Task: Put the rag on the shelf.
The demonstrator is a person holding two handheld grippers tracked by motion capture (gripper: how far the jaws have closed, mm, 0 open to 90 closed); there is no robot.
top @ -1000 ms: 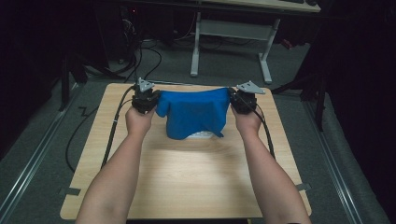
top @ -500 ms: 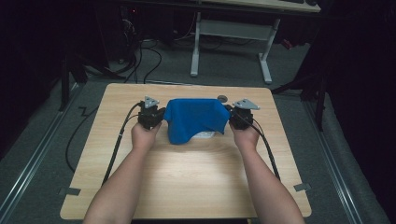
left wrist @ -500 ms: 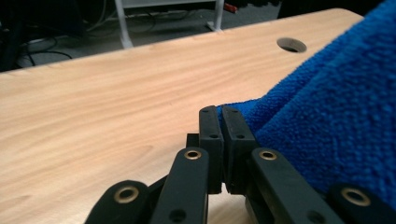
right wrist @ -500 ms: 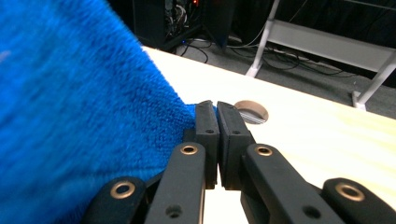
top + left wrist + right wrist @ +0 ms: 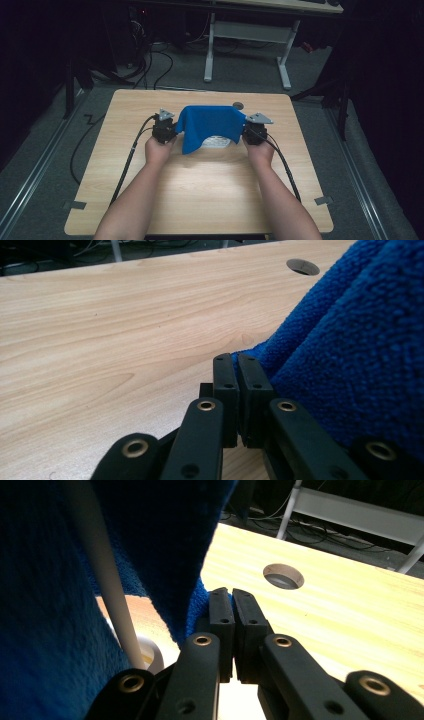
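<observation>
From the high view, both grippers had dropped a good bit over the last second, and the blue cloth strung between them came down with them, so it sagged over the white dish under it instead of hanging clear above the table. The left gripper pinched the cloth's left corner and the right gripper the other one. In the left gripper view, the jaws were squeezed together on a bit of cloth edge, with the rest bunched up to the right of them and bare wood ahead. The right gripper view was the same story, jaws clamped on a corner, cloth draping left of them over the dish's white rim. Looked to me like the cover was nearly down, letting go comes next.
</observation>
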